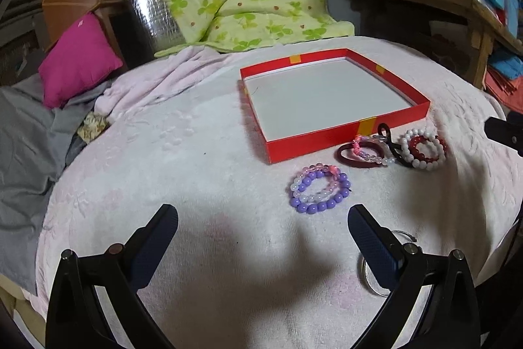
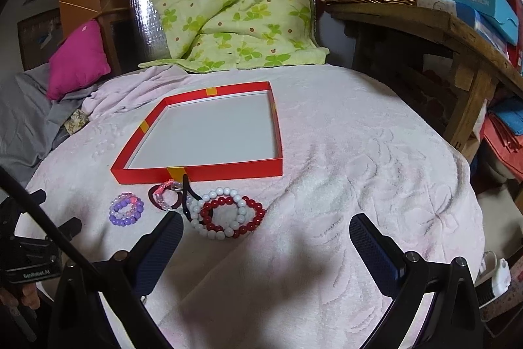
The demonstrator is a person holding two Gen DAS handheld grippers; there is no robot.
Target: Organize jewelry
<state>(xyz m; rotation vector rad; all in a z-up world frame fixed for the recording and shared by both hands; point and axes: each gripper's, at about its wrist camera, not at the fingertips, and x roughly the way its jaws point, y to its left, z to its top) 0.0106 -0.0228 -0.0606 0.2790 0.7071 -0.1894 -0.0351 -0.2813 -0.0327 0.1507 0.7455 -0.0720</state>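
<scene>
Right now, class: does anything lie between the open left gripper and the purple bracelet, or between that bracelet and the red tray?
Nothing visible does. The left gripper faces the purple bracelet across bare blanket, and bare blanket also separates the bracelet from the red tray. The other bracelets lie off to the right.

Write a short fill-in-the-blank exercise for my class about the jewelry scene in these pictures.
1. The red tray holds ____ bracelets.
2. The purple bead bracelet lies ____ the tray.
3. The jaws of both the left gripper and the right gripper are ____.

Missing words: no; outside; open
</scene>
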